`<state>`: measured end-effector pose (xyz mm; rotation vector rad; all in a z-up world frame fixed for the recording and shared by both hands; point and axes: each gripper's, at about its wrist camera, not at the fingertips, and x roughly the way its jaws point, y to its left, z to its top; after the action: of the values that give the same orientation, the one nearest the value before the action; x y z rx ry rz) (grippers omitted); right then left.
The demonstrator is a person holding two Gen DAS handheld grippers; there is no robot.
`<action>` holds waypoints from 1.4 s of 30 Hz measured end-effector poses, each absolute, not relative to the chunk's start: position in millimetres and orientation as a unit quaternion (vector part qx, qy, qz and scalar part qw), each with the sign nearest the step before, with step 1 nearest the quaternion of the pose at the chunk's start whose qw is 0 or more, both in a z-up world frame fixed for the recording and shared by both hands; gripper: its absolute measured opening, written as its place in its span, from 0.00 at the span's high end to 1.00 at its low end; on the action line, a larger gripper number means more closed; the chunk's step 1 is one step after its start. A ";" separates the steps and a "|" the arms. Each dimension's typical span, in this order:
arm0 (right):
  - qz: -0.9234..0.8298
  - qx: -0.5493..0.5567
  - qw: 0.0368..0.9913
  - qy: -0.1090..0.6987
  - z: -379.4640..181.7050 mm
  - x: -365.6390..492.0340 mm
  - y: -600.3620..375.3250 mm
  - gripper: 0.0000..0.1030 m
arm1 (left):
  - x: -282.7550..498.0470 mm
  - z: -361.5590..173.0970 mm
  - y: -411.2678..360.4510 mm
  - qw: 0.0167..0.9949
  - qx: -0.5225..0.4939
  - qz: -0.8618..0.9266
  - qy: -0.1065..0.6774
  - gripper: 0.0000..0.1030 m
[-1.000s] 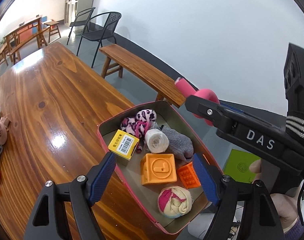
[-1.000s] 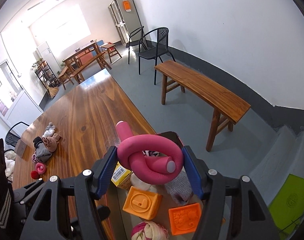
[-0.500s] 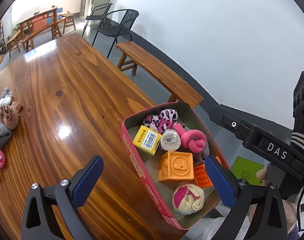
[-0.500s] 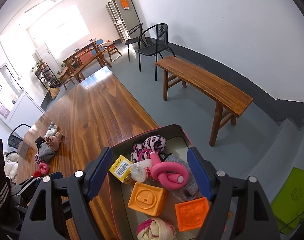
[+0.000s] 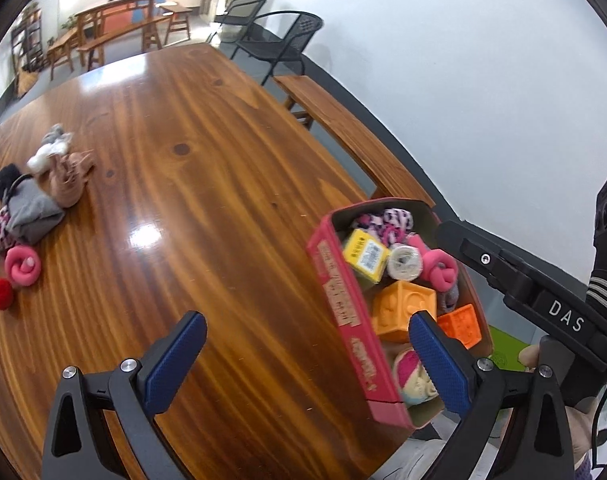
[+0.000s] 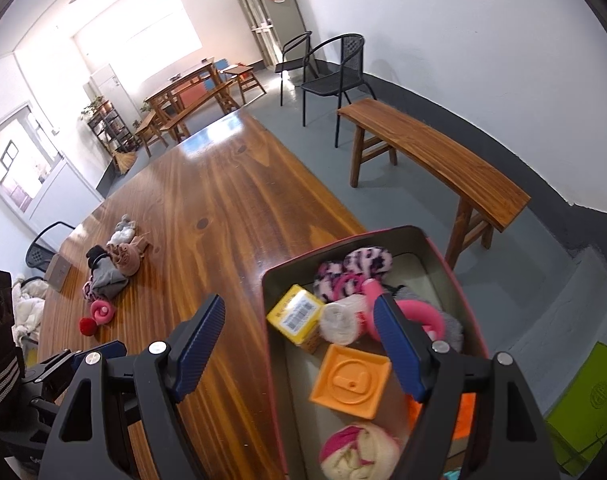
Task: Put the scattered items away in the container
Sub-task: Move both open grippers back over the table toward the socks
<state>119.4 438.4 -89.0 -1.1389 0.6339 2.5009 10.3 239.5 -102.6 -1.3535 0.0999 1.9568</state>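
Both the left gripper (image 5: 303,364) and right gripper (image 6: 299,344) stand wide and empty; the remaining soft, light pink coiled foam roller (image 5: 22,266) lies far left on the glossy wooden table (image 5: 207,184), well apart from the red-walled cardboard box (image 5: 345,312), best pinched across its coil.

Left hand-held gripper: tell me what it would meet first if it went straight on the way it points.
Probably the bare wooden table. The left hand-held gripper is open and empty, angled down at the tabletop beside the red box; nothing lies between its fingers. Depth is unclear.
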 end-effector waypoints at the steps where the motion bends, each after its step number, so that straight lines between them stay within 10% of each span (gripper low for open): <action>1: 0.876 -0.401 0.154 0.219 -89.2 115.3 433.4 0.22 | 7.0 -103.7 231.9 0.364 -0.529 0.766 0.035 0.01; 25: 0.868 -0.475 -0.001 0.143 -125.8 -4.1 257.2 0.22 | -91.7 -136.9 -21.5 0.134 -0.553 0.819 -0.074 0.01; 42: 0.857 -0.501 -0.028 0.115 -144.3 -60.7 195.4 0.22 | -164.4 -145.7 -57.7 0.123 -0.550 0.823 -0.064 0.01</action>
<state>-60.7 195.4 -144.3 -1.6033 0.3677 2.7419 -164.4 -57.7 -145.7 -1.6052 -0.1880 2.4017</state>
